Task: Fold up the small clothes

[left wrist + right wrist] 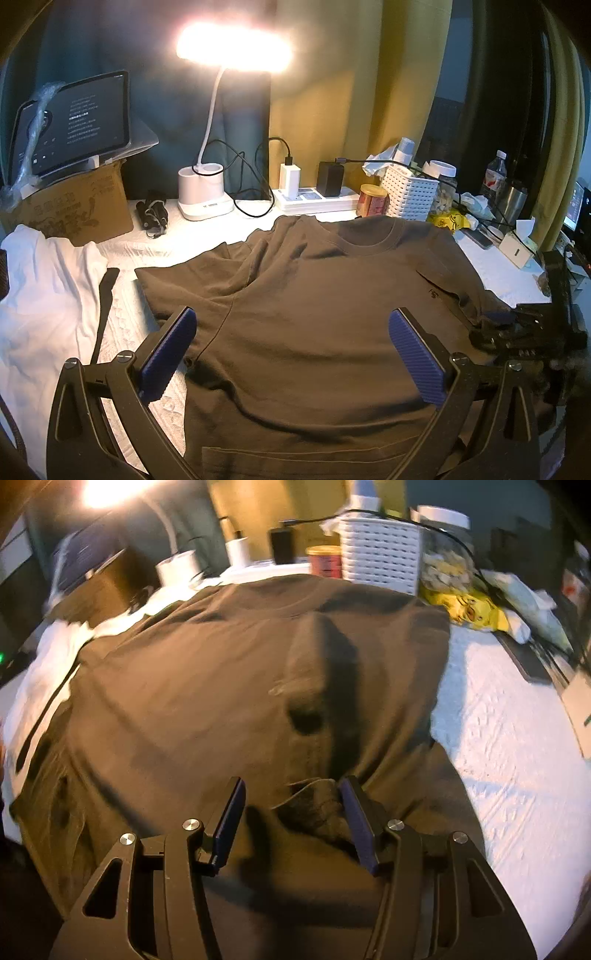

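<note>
Brown T-shirt (pixel 314 314) flat; lamp (pixel 232 46) sharp left-view only; right tongs (pixel 291 812) parted

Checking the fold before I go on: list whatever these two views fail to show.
- Brown shirt, left wrist view: hem cut off by the bottom edge and the left gripper.
- Tablet text: too small to read.
- Right wrist view: motion blur; whether the right gripper pads touch the raised fold is unclear.

Tablet (pixel 74 122) text and box (pixel 74 206) print seem illegible.

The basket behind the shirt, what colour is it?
White basket, clearest in the left wrist view.
</note>
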Motion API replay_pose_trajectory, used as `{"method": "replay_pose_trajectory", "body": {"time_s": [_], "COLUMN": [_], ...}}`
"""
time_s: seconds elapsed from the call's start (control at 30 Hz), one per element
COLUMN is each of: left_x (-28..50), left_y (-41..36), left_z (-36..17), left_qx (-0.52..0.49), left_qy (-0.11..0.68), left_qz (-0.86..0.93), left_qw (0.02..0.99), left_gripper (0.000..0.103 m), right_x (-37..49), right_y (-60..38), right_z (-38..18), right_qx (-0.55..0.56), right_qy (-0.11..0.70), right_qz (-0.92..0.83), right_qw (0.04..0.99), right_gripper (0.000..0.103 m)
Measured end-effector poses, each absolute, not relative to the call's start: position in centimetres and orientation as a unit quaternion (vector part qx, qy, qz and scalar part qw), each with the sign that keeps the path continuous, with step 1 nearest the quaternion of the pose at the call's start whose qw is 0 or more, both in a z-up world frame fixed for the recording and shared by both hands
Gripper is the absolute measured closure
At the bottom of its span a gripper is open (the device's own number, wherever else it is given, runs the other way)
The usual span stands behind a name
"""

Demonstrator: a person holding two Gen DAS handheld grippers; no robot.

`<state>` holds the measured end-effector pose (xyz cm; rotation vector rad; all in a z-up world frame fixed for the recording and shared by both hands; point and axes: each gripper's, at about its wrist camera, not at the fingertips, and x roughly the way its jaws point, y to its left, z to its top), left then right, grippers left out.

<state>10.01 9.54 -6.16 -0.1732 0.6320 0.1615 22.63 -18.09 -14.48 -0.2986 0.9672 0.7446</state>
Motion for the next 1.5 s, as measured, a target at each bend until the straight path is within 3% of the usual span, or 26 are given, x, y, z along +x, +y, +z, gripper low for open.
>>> {"method": "replay_pose_trajectory", "body": {"time_s": [0.27,0.63,1.1,1.33,1.4,1.5], "left_x": [10.2,10.6,12.2,12.6,12.7,12.9], "left_y": [9.8,12.8,15.9,16.7,16.9,16.9], "left_z": [-6.8,-8.1,-9.6,-10.4,-10.6,-10.7], "left_qx": [-0.089,-0.111,-0.122,-0.129,-0.130,-0.131], "left_qy": [0.315,0.323,0.334,0.341,0.342,0.345], "left_qz": [0.072,0.093,0.108,0.112,0.112,0.110], "left_qw": [0.942,0.935,0.928,0.925,0.924,0.923], "left_gripper": [0.001,0.001,0.001,0.001,0.001,0.001], "right_x": [20.0,26.0,33.0,34.2,34.4,34.6], "right_y": [-18.7,-13.7,-9.3,-10.4,-10.8,-11.2], "right_z": [-13.3,-11.3,-14.9,-15.0,-15.1,-15.0], "right_qx": [-0.162,-0.142,-0.196,-0.166,-0.150,-0.146], "right_qy": [0.461,0.402,0.426,0.424,0.421,0.416], "right_qz": [0.340,0.322,0.279,0.262,0.259,0.248], "right_qw": [0.804,0.845,0.838,0.851,0.856,0.863], "right_gripper": [0.046,0.046,0.046,0.047,0.055,0.076]}}
